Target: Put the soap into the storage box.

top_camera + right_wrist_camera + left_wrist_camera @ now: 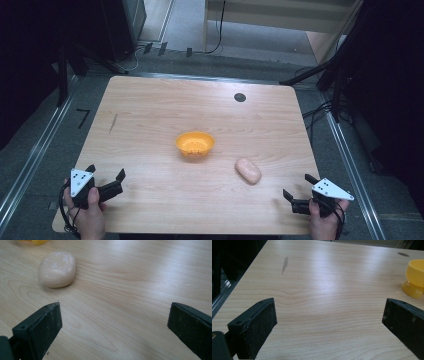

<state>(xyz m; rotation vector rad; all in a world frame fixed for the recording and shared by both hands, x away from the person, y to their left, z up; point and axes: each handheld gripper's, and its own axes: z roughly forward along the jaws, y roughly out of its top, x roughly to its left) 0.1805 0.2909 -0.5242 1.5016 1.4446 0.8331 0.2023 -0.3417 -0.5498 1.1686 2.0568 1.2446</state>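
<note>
A yellow-orange footed bowl (195, 144) stands upright at the middle of the wooden table (150, 105); its edge shows at the right of the left gripper view (415, 277). A pale pink oval soap-like lump (248, 170) lies to the bowl's lower right, and appears at the upper left of the right gripper view (57, 269). My left gripper (105, 172) rests near the table's front left corner, open, jaws wide with bare wood between them (329, 322). My right gripper (298, 187) sits at the front right, open and empty (113, 326), with the lump ahead and to its left.
A dark round hole (240, 97) marks the far side of the table, and a thin dark streak (113, 123) lies at its left. Dark frame rails (30, 160) run along both sides; cables (315, 112) hang off the far right.
</note>
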